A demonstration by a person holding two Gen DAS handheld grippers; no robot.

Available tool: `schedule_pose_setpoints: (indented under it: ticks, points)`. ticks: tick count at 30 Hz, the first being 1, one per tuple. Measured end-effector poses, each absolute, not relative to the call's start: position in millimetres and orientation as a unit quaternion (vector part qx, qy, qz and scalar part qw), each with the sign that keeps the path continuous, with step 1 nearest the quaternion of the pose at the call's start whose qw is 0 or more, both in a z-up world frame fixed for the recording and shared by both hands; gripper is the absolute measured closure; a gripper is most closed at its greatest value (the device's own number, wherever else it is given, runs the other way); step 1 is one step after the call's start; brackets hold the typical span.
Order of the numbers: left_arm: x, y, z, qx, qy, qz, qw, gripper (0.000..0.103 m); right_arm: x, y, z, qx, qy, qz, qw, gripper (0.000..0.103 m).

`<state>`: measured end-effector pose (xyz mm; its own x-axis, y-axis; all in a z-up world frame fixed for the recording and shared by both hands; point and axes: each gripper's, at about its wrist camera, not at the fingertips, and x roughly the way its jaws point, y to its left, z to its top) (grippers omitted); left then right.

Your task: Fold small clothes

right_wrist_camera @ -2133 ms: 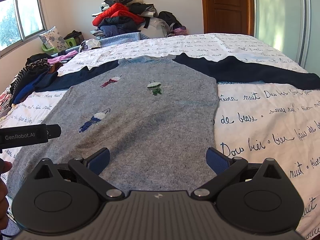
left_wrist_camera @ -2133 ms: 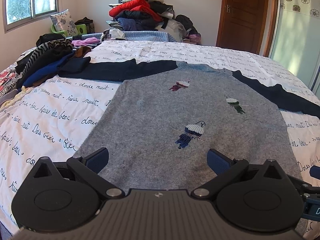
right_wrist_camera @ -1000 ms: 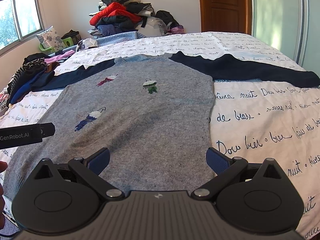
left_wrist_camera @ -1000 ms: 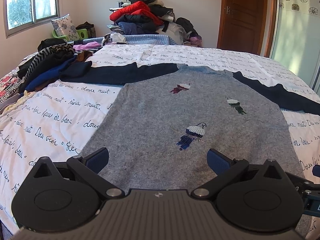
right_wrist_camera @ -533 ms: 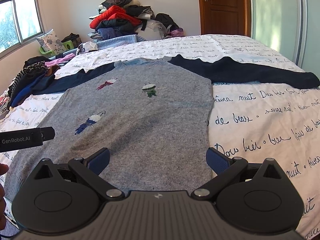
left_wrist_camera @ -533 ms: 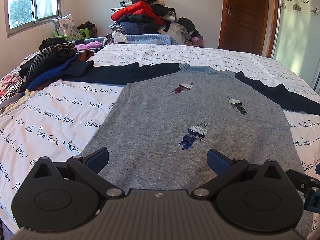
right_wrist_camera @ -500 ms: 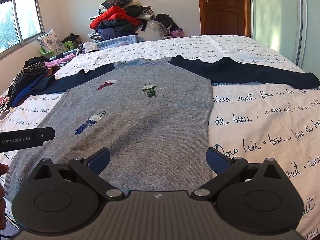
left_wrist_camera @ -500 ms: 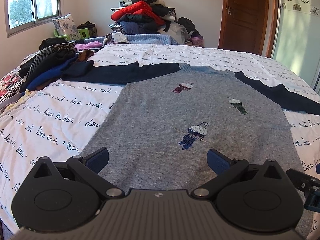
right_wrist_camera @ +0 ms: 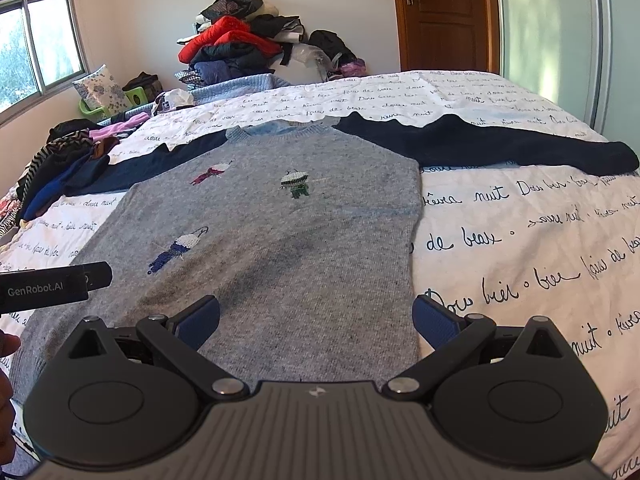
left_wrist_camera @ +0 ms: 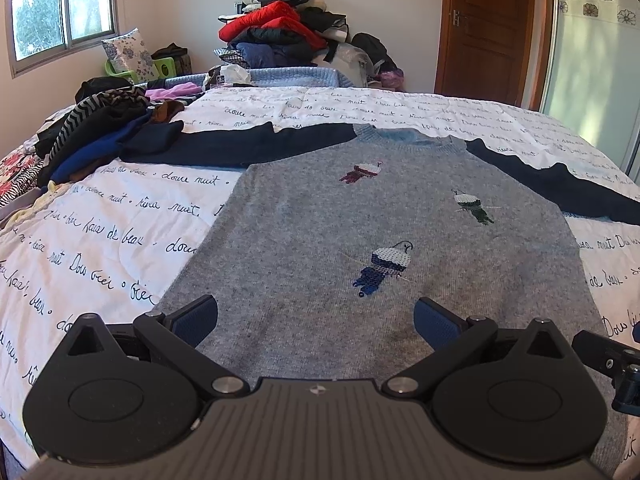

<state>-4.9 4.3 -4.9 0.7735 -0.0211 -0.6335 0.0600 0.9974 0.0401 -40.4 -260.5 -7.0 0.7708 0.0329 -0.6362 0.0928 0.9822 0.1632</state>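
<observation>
A grey sweater (left_wrist_camera: 320, 240) with navy sleeves and three embroidered birds lies flat, front up, on the bed, sleeves spread out to both sides. It also shows in the right wrist view (right_wrist_camera: 288, 232). My left gripper (left_wrist_camera: 316, 316) is open and empty, hovering over the sweater's lower hem on the left half. My right gripper (right_wrist_camera: 316, 314) is open and empty over the hem near the sweater's right edge. The left gripper's body (right_wrist_camera: 52, 286) shows at the left edge of the right wrist view.
The bed has a white quilt (left_wrist_camera: 100, 240) with black script. A heap of dark and striped clothes (left_wrist_camera: 92, 132) lies at the bed's left edge. A tall pile of clothes (left_wrist_camera: 288, 40) stands behind the bed. A wooden door (left_wrist_camera: 488, 28) is at the back right.
Both grippers have drifted slightly; the view has shifted a little. The sweater has not moved and both grippers stay open.
</observation>
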Motion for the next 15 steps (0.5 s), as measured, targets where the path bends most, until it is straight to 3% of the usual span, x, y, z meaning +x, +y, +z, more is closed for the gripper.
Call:
schedule_pose_setpoints:
  ticks: [15]
  points:
    - [8.4, -17.0, -6.3, 0.034, 0.339, -0.039, 0.94, 0.0, -34.6, -274.2, -9.8, 0.103, 0.332, 0.007, 0.938, 0.0]
